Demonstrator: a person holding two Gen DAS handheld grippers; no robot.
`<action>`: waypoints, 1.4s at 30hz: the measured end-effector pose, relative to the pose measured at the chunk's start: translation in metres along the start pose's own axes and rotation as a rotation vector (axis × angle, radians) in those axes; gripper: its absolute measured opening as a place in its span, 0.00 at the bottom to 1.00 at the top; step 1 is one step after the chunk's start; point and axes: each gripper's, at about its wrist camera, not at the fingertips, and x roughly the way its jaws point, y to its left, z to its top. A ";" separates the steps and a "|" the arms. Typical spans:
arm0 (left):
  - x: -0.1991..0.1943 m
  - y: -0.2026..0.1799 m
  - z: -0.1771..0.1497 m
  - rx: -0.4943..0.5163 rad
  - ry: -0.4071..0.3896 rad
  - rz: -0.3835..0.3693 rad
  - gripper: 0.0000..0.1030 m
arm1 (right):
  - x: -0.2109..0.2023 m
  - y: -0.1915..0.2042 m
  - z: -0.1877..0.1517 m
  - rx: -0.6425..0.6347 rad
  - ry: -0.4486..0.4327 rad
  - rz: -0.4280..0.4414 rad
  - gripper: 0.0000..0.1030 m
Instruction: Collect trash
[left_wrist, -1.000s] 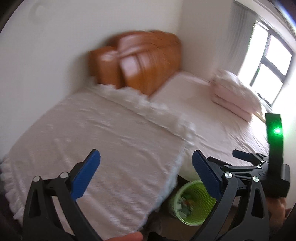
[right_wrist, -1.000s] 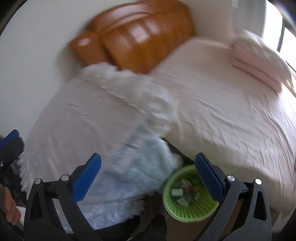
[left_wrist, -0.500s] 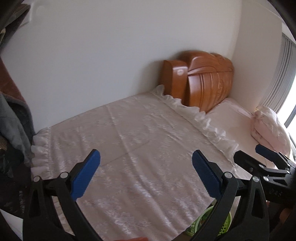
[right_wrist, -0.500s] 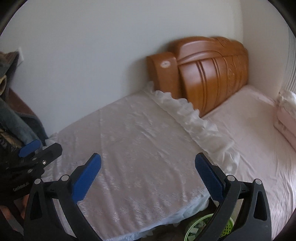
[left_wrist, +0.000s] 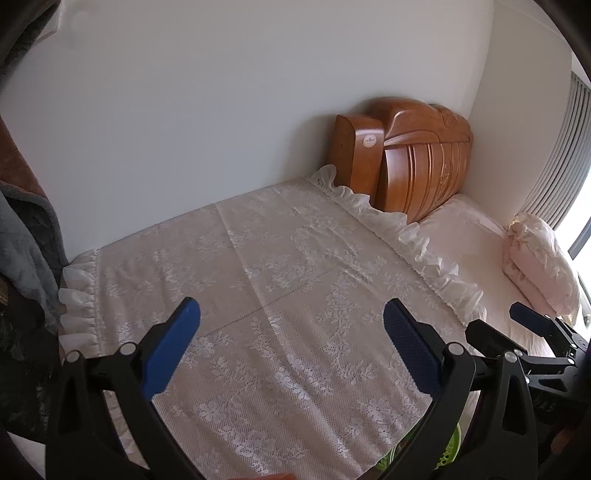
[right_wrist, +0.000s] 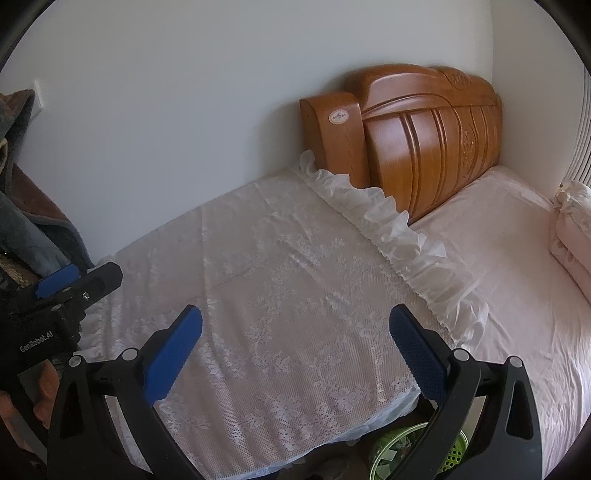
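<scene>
left gripper (left_wrist: 291, 343) wide open, blue pads (left_wrist: 171, 347) spread, nothing between them. right gripper (right_wrist: 295, 350) same, jaws wide apart and empty. both held level side by side, left hand (right_wrist: 42, 398) gripping its handle

A plain white wall (right_wrist: 166, 110) ran behind a desk covered by a white lace cloth (right_wrist: 277, 295) with a ruffled edge. A carved wooden headboard (right_wrist: 424, 140) stood in the corner beside the cloth. Right of the headboard lay a pink bed (right_wrist: 517, 266), folded bedding (left_wrist: 539, 258) and a bright curtained window (left_wrist: 554, 155).
</scene>
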 end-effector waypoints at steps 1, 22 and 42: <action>0.000 0.000 -0.001 0.000 0.002 -0.001 0.92 | 0.001 -0.001 0.000 0.000 0.001 0.001 0.98; 0.008 0.004 -0.002 -0.002 0.019 0.005 0.92 | 0.008 -0.003 -0.002 -0.007 0.019 0.006 0.98; 0.007 0.006 -0.003 0.000 0.028 0.023 0.92 | 0.009 -0.001 -0.003 -0.022 0.024 0.009 0.98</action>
